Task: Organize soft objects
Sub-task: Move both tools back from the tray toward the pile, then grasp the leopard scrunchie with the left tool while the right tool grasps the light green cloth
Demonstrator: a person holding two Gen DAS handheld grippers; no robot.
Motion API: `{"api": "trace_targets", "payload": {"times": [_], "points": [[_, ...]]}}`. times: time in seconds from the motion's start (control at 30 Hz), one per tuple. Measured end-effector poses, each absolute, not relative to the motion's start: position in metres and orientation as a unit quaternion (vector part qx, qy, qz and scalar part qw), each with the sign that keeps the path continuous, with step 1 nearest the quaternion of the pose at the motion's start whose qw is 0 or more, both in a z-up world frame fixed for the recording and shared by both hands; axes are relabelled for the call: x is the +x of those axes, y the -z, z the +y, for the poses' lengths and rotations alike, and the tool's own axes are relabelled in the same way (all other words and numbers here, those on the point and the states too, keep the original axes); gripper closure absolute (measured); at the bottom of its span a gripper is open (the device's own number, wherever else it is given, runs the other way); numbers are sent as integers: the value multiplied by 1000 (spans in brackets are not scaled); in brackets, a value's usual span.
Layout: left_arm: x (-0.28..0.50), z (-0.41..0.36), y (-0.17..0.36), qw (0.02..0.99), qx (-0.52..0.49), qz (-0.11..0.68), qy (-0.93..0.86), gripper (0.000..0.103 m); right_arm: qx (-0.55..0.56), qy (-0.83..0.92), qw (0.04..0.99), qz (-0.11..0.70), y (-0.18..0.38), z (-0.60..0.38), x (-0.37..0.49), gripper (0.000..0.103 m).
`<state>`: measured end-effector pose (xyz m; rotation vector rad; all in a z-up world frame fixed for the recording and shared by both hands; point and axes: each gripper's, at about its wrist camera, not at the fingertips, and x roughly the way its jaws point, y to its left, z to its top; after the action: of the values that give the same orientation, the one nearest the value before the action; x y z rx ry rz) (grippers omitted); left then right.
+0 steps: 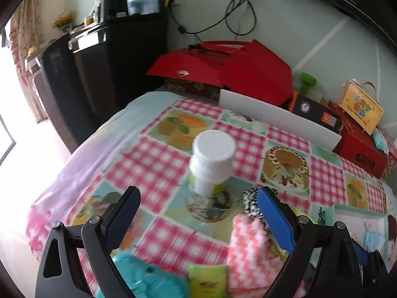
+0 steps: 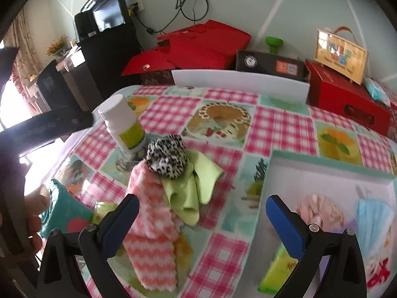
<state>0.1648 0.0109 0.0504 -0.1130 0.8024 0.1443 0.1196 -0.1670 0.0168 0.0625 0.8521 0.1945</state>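
Note:
A pink-and-white zigzag cloth (image 2: 151,223) lies on the checked tablecloth, with a light green cloth (image 2: 191,193) and a leopard-print scrunchie (image 2: 166,159) bunched at its far end. My right gripper (image 2: 203,223) hovers open over the near end of the pink cloth, holding nothing. A white tray (image 2: 330,168) on the right holds a pink soft item (image 2: 320,211) and a blue face mask (image 2: 374,218). My left gripper (image 1: 198,213) is open and empty, facing a white-capped bottle (image 1: 212,159). The pink cloth (image 1: 248,248) and the scrunchie (image 1: 250,201) sit by its right finger.
A teal item (image 2: 64,208) lies at the left table edge with a hand (image 2: 34,203) beside it. Yellow-green packets (image 2: 278,273) lie near the front. Red boxes (image 2: 347,99), a black box (image 2: 268,64) and a white board (image 2: 238,82) line the back.

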Motion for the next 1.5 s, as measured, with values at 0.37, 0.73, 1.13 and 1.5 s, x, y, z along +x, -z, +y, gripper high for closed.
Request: {"api": "trace_targets", "payload": {"times": [0.37, 0.73, 1.13, 1.5], "points": [[196, -18, -31, 894, -49, 444, -32, 8, 64, -91, 904, 412, -5, -172, 139, 0], [214, -28, -6, 867, -77, 493, 12, 8, 85, -105, 887, 442, 14, -164, 158, 19], [223, -37, 17, 849, -98, 516, 58, 47, 93, -99, 877, 461, 28, -166, 161, 45], [220, -39, 24, 846, -112, 515, 79, 69, 82, -110, 878, 459, 29, -163, 161, 56]]}}
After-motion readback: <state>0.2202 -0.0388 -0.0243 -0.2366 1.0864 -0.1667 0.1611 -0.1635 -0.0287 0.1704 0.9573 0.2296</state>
